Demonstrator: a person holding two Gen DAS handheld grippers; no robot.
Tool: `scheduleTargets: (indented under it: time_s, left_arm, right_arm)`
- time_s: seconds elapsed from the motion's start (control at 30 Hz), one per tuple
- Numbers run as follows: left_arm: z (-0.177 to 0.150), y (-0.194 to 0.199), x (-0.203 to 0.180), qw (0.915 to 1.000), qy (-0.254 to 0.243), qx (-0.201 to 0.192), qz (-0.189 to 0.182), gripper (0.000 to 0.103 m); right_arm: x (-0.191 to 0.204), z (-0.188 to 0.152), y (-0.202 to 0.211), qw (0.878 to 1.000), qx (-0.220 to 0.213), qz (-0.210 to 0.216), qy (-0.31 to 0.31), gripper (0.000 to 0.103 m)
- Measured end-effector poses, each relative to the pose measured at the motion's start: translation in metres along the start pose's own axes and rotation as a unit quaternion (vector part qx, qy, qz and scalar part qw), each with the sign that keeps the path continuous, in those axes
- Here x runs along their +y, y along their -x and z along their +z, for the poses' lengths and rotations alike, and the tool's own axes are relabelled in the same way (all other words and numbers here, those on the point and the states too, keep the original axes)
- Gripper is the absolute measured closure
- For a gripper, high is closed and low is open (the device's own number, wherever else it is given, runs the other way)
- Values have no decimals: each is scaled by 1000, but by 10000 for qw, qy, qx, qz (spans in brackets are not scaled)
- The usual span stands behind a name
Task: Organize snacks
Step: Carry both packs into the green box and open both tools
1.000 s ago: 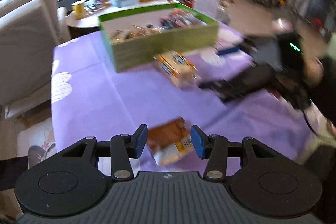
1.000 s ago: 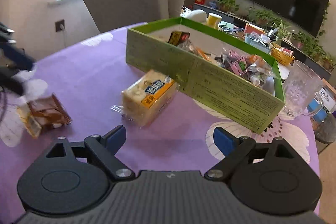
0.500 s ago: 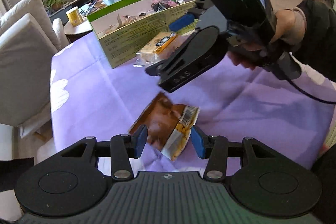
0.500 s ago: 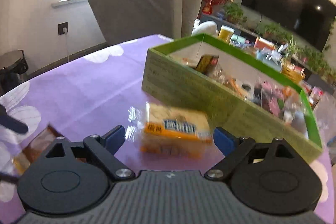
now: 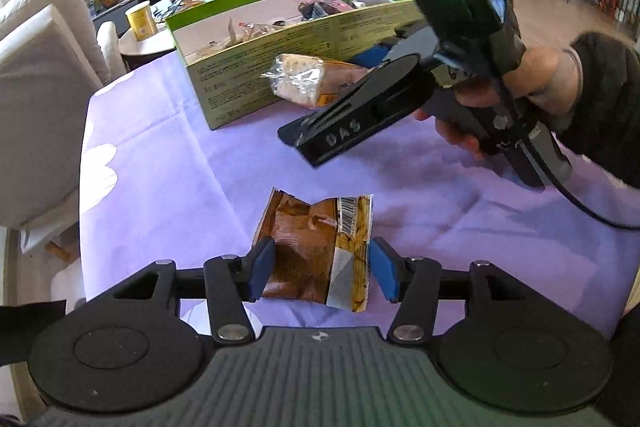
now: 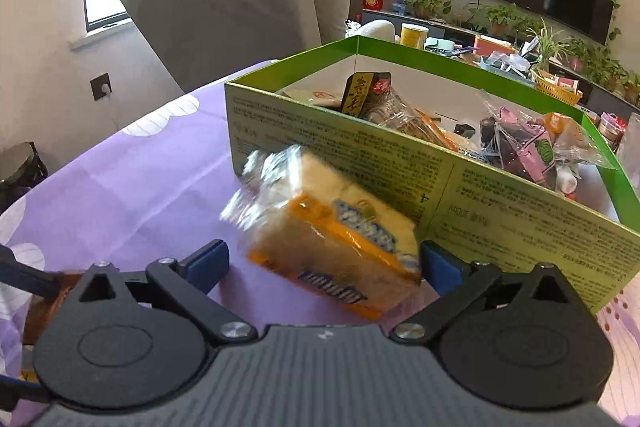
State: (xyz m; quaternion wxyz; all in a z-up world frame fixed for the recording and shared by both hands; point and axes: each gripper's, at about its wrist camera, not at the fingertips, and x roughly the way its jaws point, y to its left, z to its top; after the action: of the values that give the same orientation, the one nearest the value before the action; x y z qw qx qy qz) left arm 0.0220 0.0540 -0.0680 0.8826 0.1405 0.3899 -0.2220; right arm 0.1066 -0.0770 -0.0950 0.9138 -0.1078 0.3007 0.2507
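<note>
A brown and yellow snack packet (image 5: pixel 316 251) lies on the purple tablecloth (image 5: pixel 180 187) between the blue pads of my left gripper (image 5: pixel 322 269), which is open around it. My right gripper (image 6: pixel 324 267) is open around a yellow wrapped bread pack (image 6: pixel 336 227), which lies against the front wall of the green box (image 6: pixel 500 187). The right pad touches the pack; the left pad stands apart. The right gripper (image 5: pixel 372 67) also shows in the left wrist view, with the bread pack (image 5: pixel 308 83) and the green box (image 5: pixel 280 47) holding several snacks.
A beige armchair (image 6: pixel 240 3) stands beyond the table's far edge. A side table with a yellow cup (image 5: pixel 140 21) and clutter sits behind the box. A glass (image 6: pixel 632 135) stands at the box's right end. The brown packet's corner (image 6: pixel 40 303) shows at lower left.
My left gripper has come down so that the brown packet sits between its pads. My right gripper has moved in on the bread pack, which now lies between its fingers.
</note>
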Motion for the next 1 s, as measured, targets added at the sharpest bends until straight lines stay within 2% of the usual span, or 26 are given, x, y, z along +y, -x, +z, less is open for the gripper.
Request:
scheduleTargets:
  time_s: [0.1,0.23,0.3,0.5,0.67,0.83,1.0]
  left_arm:
    - [-2,0,13,9987,458,-94,-214,56]
    - [-6,4,36,9908,1257,-231,-446,68]
    - [-6,8,42,9873,1462,-323,-532,74]
    - [7,27,37,9839,1464,-727,-725,77]
    - [34,38,37,9802,1392,-1191,-746,77]
    - [77,42,44,9757,1329,-1690,-425,77]
    - [122,15,61,9716,1485,-1816,-311,77]
  right_arm:
    - [-12,1,1,9990,44,63,-433,49]
    - [-19,1,15,9979,-114,216,-607,49]
    - [-21,0,23,9976,-172,209,-640,49]
    - [-24,-2,47,9963,-392,239,-720,49]
    - [-28,11,66,9942,-809,138,-699,49]
    - [-44,31,72,9902,-1185,-206,-713,49]
    - [-67,52,58,9871,-1260,-646,-750,49]
